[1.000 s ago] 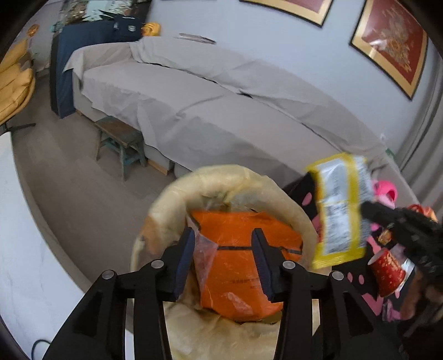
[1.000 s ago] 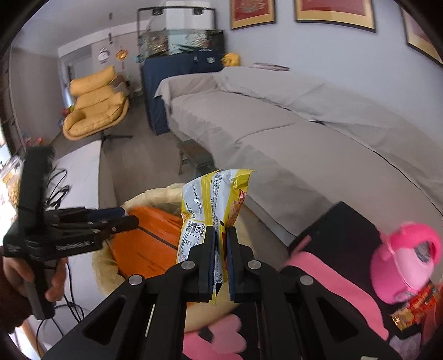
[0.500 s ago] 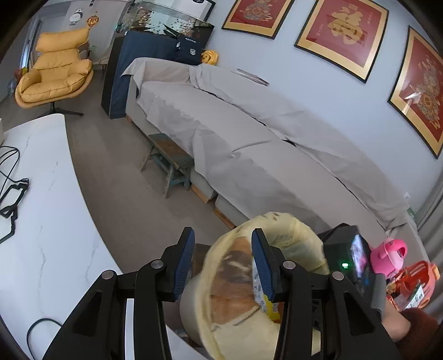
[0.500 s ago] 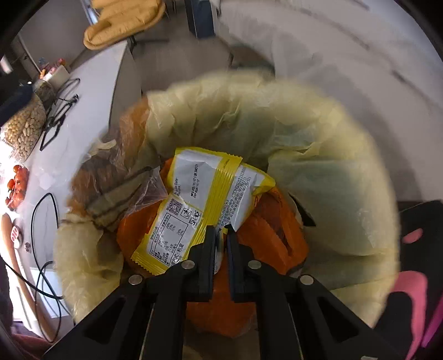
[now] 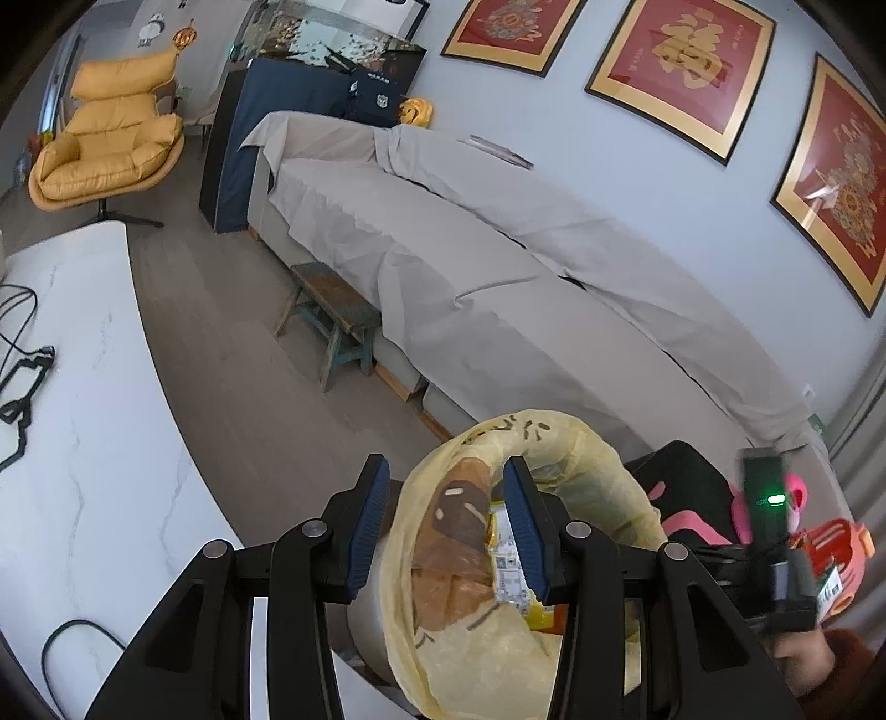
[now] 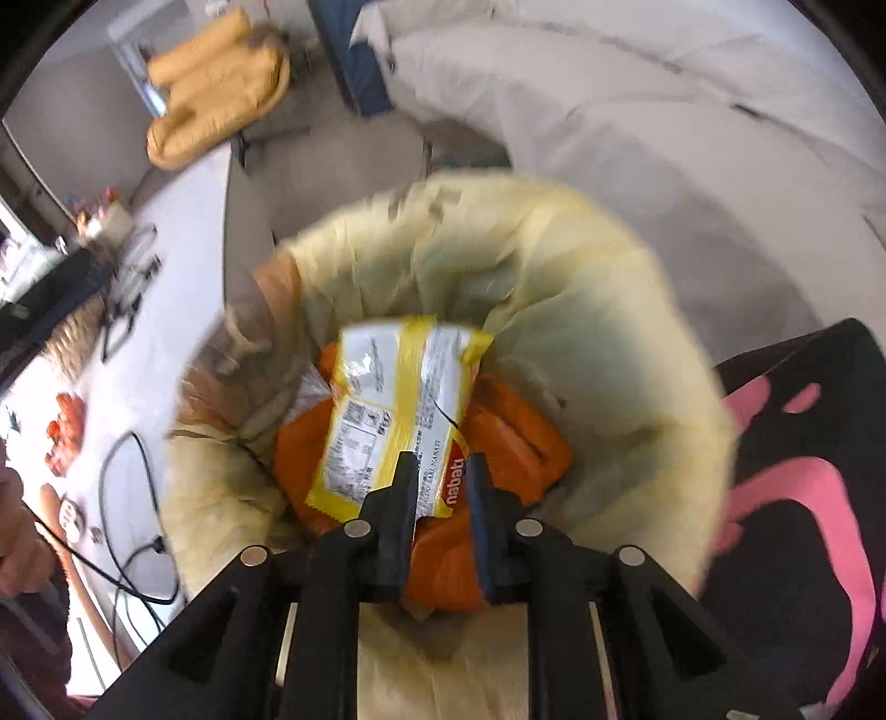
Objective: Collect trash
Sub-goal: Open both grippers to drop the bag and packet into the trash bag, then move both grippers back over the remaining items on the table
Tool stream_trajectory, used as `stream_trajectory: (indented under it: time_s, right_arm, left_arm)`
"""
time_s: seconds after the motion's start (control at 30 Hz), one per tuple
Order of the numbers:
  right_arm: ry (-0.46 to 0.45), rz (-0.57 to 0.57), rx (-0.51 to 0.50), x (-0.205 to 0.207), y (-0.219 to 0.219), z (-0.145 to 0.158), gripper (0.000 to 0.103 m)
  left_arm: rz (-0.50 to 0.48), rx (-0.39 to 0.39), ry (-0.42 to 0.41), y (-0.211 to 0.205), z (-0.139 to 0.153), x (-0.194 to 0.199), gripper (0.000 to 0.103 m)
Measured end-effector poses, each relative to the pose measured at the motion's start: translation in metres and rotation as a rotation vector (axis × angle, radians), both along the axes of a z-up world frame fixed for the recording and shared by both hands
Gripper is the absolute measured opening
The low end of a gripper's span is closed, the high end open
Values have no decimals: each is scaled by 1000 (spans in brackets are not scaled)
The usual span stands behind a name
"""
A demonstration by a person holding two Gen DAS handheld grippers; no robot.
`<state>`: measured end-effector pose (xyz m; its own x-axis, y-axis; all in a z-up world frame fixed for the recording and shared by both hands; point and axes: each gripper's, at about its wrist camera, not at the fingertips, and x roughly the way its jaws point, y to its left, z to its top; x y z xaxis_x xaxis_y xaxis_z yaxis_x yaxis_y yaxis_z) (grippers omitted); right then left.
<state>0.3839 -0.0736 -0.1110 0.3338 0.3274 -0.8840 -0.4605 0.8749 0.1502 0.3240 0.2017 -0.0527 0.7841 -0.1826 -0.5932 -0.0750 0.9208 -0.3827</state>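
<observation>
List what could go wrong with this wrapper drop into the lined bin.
1. The right tongs are opening with the yellow wrapper between them; a corner could catch and lift back out.
2. The left tongs straddle the yellow bin liner rim; a pull could drag it loose.

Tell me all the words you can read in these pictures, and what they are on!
"nabati": on the red patch of the yellow wrapper, lying in the bin.
Small print and barcode on the wrapper: too blurred to read.
Gold character on the red picture on the wall: I cannot make it out for sure.
Dark marks on the bin liner: unreadable.
</observation>
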Motion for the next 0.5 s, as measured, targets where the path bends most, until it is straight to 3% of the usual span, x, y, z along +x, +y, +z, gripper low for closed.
stream_trajectory:
  time_s: [0.17, 0.37, 0.5]
  right_arm:
    - [-141, -69, 89, -34, -32, 48, 19]
    - [-302, -196, 94, -95, -83, 86, 20]
    - [-384, -301, 82, -137, -135, 102, 22]
  left_arm:
    - [-22, -1, -29, -20, 15, -16, 44]
    - [-123, 19, -44, -71, 29, -31, 44]
    - [-203, -10, -55, -111, 35, -40, 44]
